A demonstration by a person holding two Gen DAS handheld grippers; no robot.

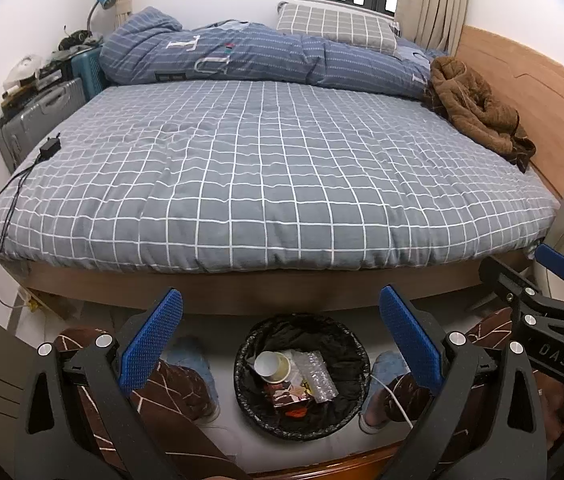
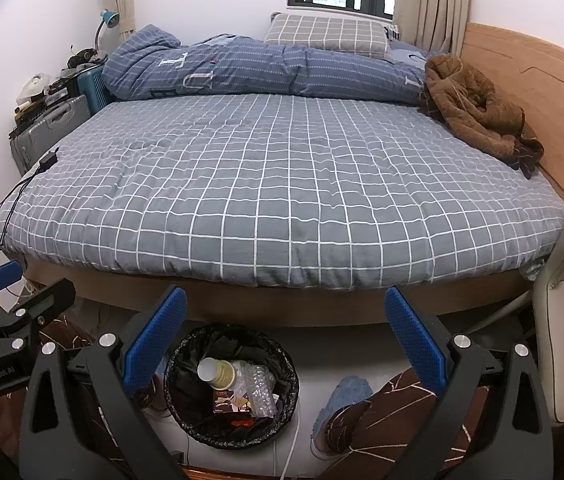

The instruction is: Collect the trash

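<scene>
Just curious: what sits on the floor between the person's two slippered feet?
A black-lined trash bin, holding a paper cup, bubble wrap and wrappers. The left wrist view shows it best.

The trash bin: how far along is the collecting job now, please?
Done: the trash bin already holds a paper cup, bubble wrap and snack wrappers. In hand: nothing; the left tool and right tool are both open. Left: no loose trash shows on the bed.
</scene>
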